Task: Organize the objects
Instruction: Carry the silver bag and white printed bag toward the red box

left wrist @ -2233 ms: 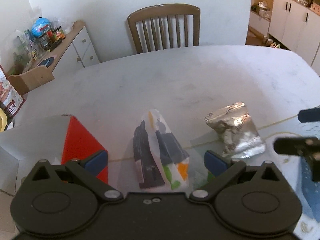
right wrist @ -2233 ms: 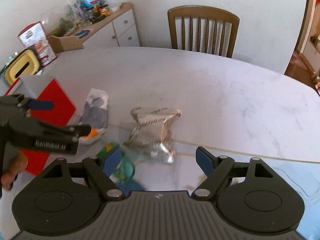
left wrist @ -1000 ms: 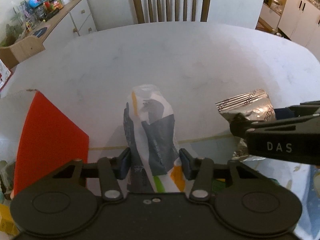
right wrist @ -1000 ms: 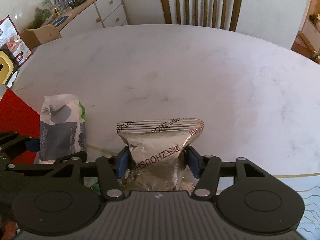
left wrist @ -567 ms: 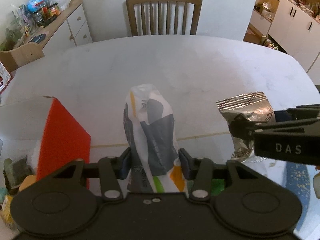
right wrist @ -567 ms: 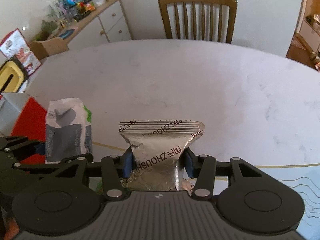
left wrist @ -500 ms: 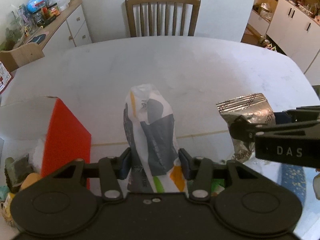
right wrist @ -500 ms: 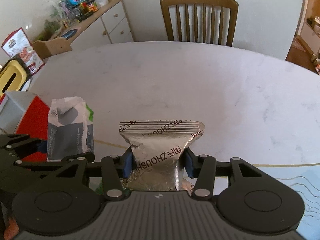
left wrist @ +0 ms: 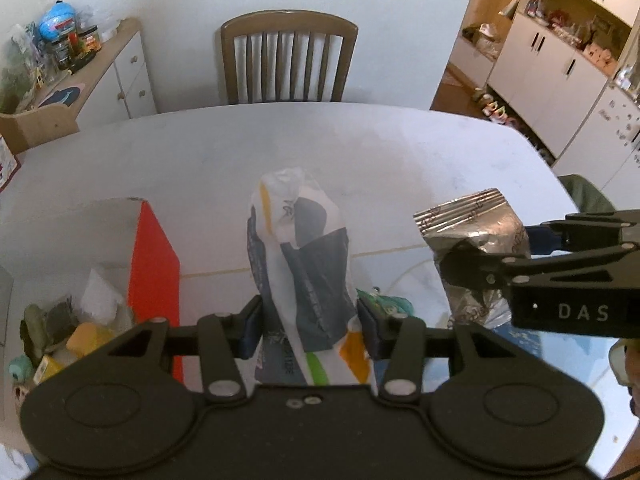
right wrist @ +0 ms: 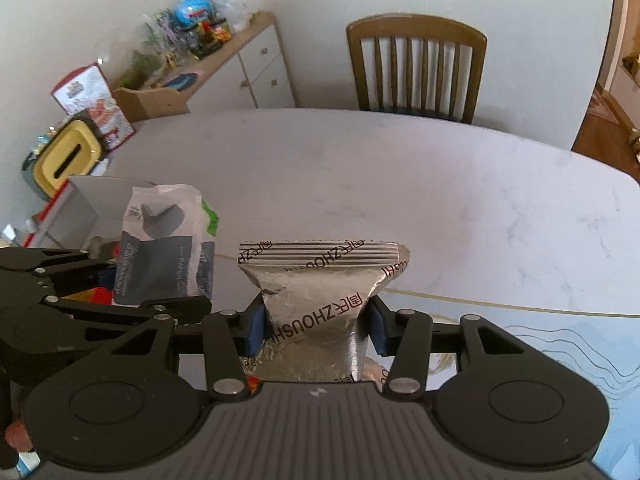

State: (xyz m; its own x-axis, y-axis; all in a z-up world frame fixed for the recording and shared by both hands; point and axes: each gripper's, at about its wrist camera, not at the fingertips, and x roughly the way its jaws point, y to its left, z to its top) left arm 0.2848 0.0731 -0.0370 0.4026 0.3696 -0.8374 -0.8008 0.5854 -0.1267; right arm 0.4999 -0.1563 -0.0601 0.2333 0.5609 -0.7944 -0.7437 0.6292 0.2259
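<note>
1. Left gripper [left wrist: 309, 330]: blue pads clamped on both sides of a white soft pouch with grey, orange and green print [left wrist: 298, 264]. Pouch is held upright, lifted clear of the white marble-look table [left wrist: 320, 148].
2. Right gripper [right wrist: 316, 326]: clenched on the pinched waist of a crinkled silver foil packet with black lettering [right wrist: 320, 300]. Flat crimped seal end points away from the camera; packet is also off the tabletop.
3. Seen from the left wrist, the foil packet [left wrist: 472, 240] sits to the right of the pouch, apart from it, with the right gripper's black linkage across its lower half.
4. Seen from the right wrist, the pouch [right wrist: 168, 240] is just left of the foil packet, no contact visible.
5. Open box with a red side wall [left wrist: 154, 268] stands on the table left of the pouch, small mixed items inside it; can't identify them.
6. A small green packet [left wrist: 384, 304] lies on the table under/behind the left gripper's right finger.
7. Brown wooden slat-back chair [left wrist: 288, 60] at the far table edge.
</note>
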